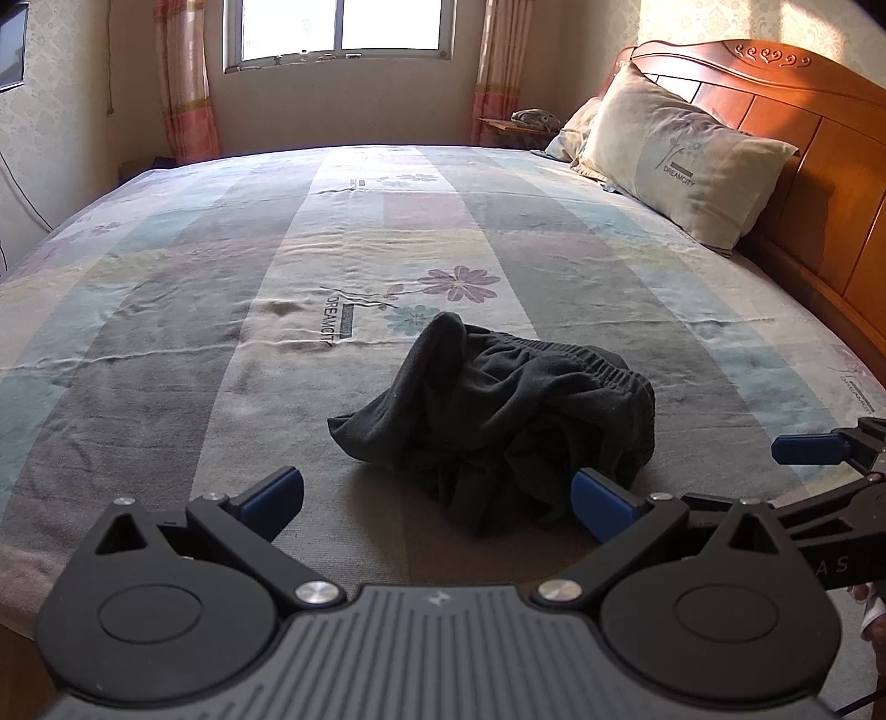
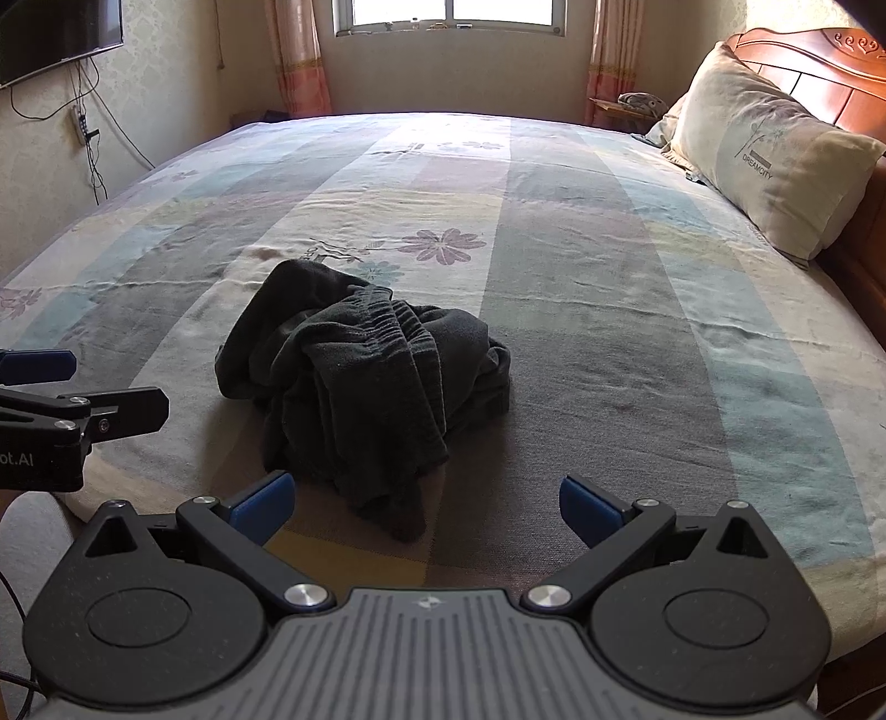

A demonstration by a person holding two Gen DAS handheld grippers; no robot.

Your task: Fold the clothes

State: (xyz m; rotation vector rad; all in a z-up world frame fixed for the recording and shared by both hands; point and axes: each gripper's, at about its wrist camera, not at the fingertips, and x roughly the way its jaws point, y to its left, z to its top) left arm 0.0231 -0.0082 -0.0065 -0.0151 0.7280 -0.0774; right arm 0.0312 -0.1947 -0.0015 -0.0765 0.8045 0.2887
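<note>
Garment: a dark grey piece of clothing (image 1: 498,421) is seen crumpled in a heap on the bedsheet (image 1: 166,343), near the front edge of the bed. An elastic gathered waistband (image 2: 398,321) is turned upward on top of the heap. It is not folded.

Left gripper: the left gripper (image 1: 437,495) is held low in front of the heap. Its jaws are spread wide apart and nothing is held between them. The right blue pad (image 1: 601,501) is seen just beside the near edge of the cloth; whether it touches cannot be told.

Right gripper: the right gripper (image 2: 426,504) is held to the right of the heap, with its jaws also wide apart and empty. The lowest fold of the cloth is seen between the pads, but no contact is shown.

Bed: the sheet is printed with pastel blocks and a purple flower (image 1: 459,282).

Pillows: two pillows (image 1: 681,155) are leaned against the wooden headboard (image 1: 803,122) at the right.

Room: a window (image 1: 338,27) with curtains is seen behind the bed, and a television (image 2: 55,33) is mounted on the left wall.
</note>
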